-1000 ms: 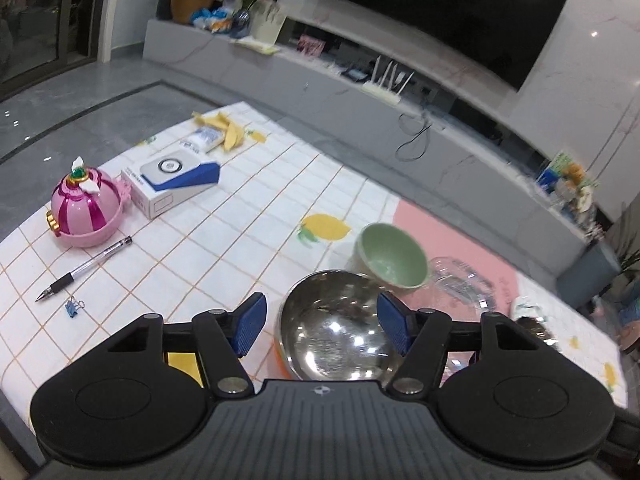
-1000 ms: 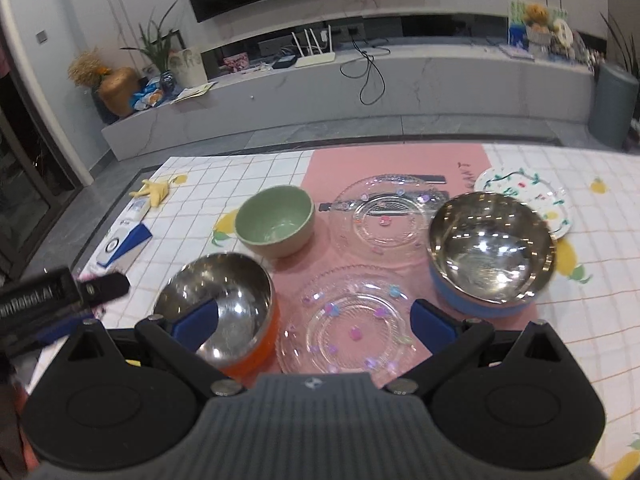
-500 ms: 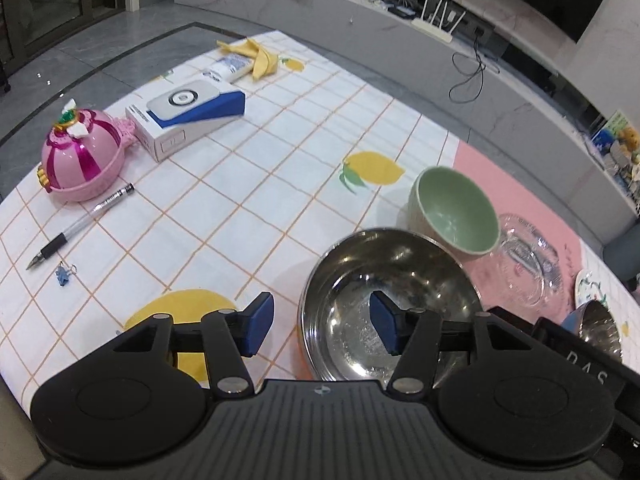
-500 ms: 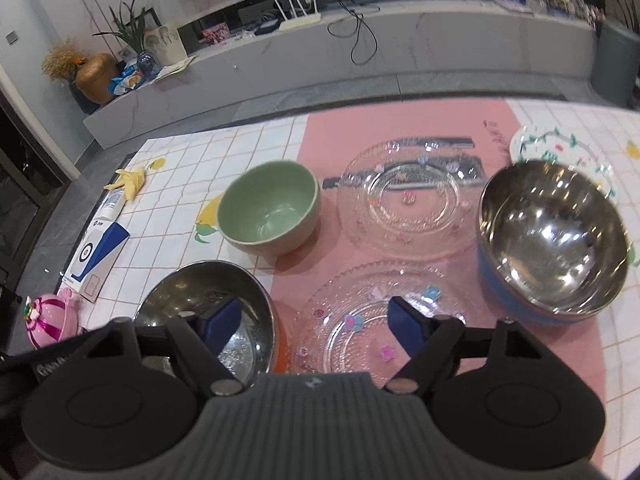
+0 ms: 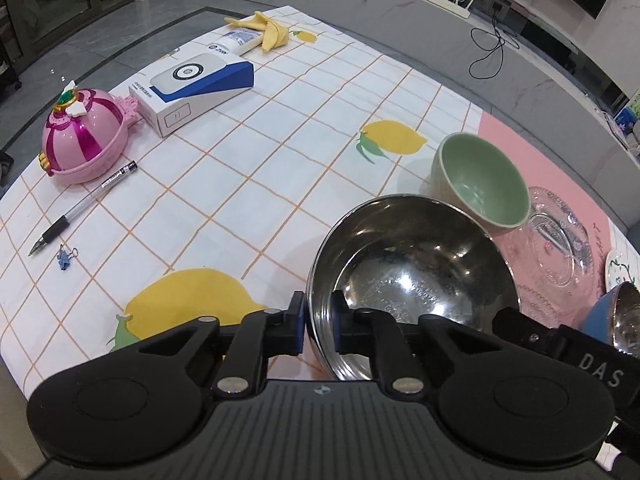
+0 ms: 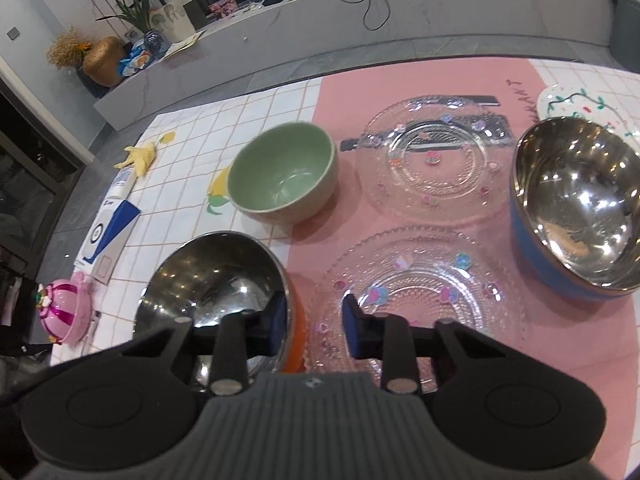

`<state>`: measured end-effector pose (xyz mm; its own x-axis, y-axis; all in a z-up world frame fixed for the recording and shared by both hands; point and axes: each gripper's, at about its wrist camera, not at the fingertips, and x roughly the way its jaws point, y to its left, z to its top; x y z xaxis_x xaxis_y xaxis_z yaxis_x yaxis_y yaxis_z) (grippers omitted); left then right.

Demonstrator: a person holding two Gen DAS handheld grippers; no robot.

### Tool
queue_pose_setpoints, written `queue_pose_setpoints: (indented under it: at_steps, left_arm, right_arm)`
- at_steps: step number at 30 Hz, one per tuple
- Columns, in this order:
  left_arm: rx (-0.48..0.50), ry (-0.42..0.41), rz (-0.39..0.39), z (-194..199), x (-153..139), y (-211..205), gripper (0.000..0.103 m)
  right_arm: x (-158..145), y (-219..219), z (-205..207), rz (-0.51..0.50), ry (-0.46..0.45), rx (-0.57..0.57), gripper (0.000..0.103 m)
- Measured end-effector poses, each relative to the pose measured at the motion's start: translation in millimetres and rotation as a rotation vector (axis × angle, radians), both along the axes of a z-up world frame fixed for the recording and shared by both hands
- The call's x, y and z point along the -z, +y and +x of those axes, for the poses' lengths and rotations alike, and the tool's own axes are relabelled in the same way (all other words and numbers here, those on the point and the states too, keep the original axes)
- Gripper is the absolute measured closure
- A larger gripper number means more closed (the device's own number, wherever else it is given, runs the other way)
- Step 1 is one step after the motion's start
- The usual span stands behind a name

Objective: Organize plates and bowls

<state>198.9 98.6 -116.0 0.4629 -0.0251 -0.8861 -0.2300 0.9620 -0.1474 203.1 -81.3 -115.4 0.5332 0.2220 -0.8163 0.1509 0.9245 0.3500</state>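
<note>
My left gripper (image 5: 319,326) is shut on the near rim of the orange-sided steel bowl (image 5: 408,276), one finger outside, one inside. The same bowl (image 6: 216,280) shows at the lower left of the right wrist view. My right gripper (image 6: 314,324) is partly closed, its left finger over that bowl's right rim and its right finger over the near glass plate (image 6: 420,284); I cannot tell if it touches either. A green bowl (image 6: 282,174), a second glass plate (image 6: 436,160), a blue-sided steel bowl (image 6: 576,208) and a white patterned plate (image 6: 580,106) stand beyond.
On the left of the tablecloth lie a pink toy dome (image 5: 82,138), a white and blue box (image 5: 192,88), a pen (image 5: 84,208), a blue binder clip (image 5: 66,258), a tube (image 5: 238,40) and a banana peel (image 5: 268,30).
My left gripper has closed onto the orange steel bowl's rim. My right gripper has narrowed and moved in between that bowl and the near glass plate.
</note>
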Motion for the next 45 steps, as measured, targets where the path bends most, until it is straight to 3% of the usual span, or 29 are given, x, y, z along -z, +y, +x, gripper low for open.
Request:
queue_pose_setpoints:
  at_steps: [4, 17, 33, 39, 45]
  left_arm:
    - [-0.005, -0.005, 0.003, -1.0, -1.4, 0.7, 0.095]
    - [-0.009, -0.032, -0.01, -21.9, -25.0, -2.5, 0.093]
    - [0.104, -0.066, -0.025, -102.3, -72.8, -27.3, 0.092]
    - [0.152, -0.05, -0.018, -128.5, -71.5, -34.7, 0.092]
    - [0.189, 0.006, -0.018, -147.7, -50.5, -42.8, 0.092]
  right_arm:
    - [-3.6, 2.6, -0.2, 0.017, -0.004, -0.016, 0.099]
    - [-28.3, -3.8, -16.6, 0.016, -0.043, -0.017, 0.101]
    - [-75.4, -40.0, -111.4, 0.062, -0.093, 0.01, 0.101]
    - [-74.2, -55.3, -147.7, 0.095, -0.079, 0.01, 0.101]
    - [-58.0, -66.1, -174.6, 0.109, -0.038, 0.022, 0.101]
